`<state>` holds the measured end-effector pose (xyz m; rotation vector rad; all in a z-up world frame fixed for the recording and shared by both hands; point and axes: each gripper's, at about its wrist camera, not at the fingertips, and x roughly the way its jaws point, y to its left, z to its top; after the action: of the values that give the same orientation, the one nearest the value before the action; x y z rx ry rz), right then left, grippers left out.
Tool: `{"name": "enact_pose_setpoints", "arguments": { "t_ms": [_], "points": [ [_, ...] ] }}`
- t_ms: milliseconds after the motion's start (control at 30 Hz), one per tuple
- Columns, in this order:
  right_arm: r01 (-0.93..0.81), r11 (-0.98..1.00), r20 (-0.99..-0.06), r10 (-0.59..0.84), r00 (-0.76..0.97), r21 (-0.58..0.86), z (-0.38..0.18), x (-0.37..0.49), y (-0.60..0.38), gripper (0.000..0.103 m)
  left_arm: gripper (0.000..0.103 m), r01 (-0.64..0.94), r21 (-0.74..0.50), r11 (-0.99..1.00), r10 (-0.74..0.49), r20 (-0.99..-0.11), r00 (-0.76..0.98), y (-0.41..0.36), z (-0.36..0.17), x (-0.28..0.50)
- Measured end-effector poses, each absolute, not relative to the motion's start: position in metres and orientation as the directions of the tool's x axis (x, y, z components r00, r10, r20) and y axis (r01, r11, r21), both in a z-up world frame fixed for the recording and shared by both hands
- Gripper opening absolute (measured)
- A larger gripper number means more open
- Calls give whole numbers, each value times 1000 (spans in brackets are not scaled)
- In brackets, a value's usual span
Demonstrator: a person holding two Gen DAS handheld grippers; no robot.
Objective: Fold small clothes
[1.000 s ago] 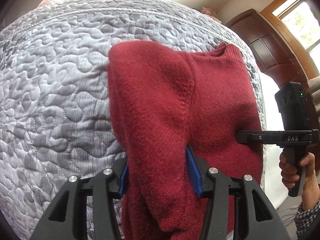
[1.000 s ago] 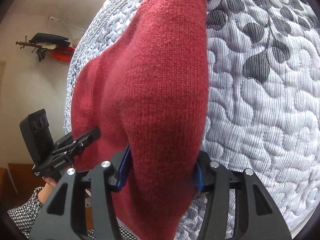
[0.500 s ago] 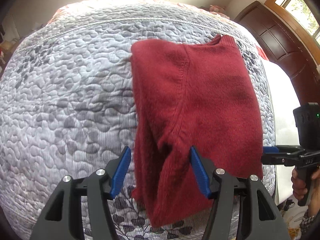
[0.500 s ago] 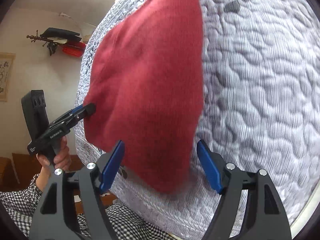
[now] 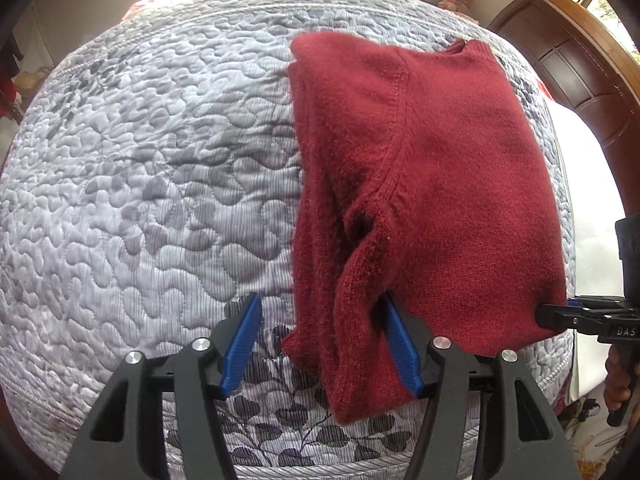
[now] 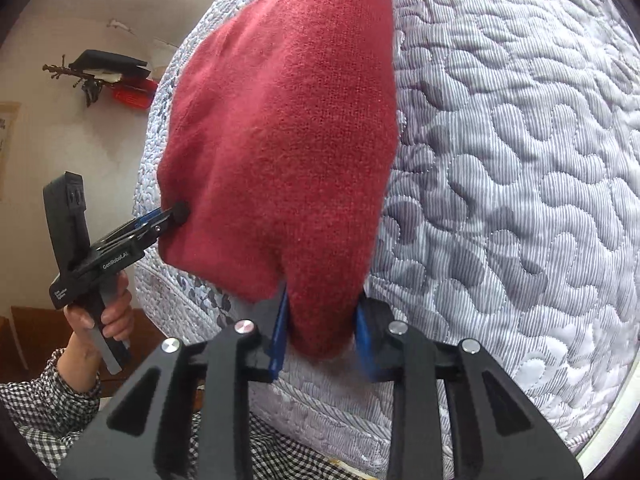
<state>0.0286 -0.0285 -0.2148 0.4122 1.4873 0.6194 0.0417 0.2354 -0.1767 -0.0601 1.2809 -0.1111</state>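
A dark red knit sweater (image 5: pixel 440 168) lies folded on the grey quilted bed (image 5: pixel 140 200), its sleeve doubled over along the left side. My left gripper (image 5: pixel 324 344) is open at the sweater's near left edge; the sleeve end hangs between the blue fingers, and a gap shows beside the left one. In the right wrist view the sweater (image 6: pixel 288 128) narrows to a near corner, and my right gripper (image 6: pixel 322 344) is shut on that corner. The left gripper (image 6: pixel 178 212) shows at the sweater's far left edge, the right gripper (image 5: pixel 552 314) at its lower right corner.
The quilt (image 6: pixel 520 200) spreads wide to the right of the sweater, and its near edge drops off just below both grippers. A dark wooden door (image 5: pixel 560 60) and white bedding (image 5: pixel 592 200) lie to the right. A hand (image 6: pixel 108 316) with a checked sleeve (image 6: pixel 40 392) holds the left gripper.
One second ago both grippers were clamped on the sweater. Both then opened and drew back toward the near edge. Now the right gripper has closed on the near corner; the left stays open.
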Motion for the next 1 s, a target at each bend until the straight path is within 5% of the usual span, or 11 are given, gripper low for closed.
{"name": "enact_pose_setpoints", "arguments": {
  "t_ms": [667, 733, 800, 833, 1000],
  "points": [
    [-62, 815, -817, 576, -19, 576, -247, 29, -27, 33, 76, -1, -100, 995, -95, -955, 282, 238, -206, 36],
    [-66, 827, -829, 559, -16, 559, -240, 30, -29, 41, 76, -4, -83, 997, -79, -955, 287, 237, -200, 34],
    [-86, 858, -860, 510, 15, 507, -223, 29, -32, 63, 76, 3, -53, 999, -52, -953, 297, 234, -186, 29],
    [-100, 872, -874, 485, 40, 479, -211, 28, -33, 65, 75, 10, -31, 999, -32, -952, 305, 232, -178, 25],
    [-150, 923, -918, 374, 134, 354, -163, 22, -33, 91, 87, 24, 28, 999, 19, -944, 328, 220, -141, 9]
  ]
}}
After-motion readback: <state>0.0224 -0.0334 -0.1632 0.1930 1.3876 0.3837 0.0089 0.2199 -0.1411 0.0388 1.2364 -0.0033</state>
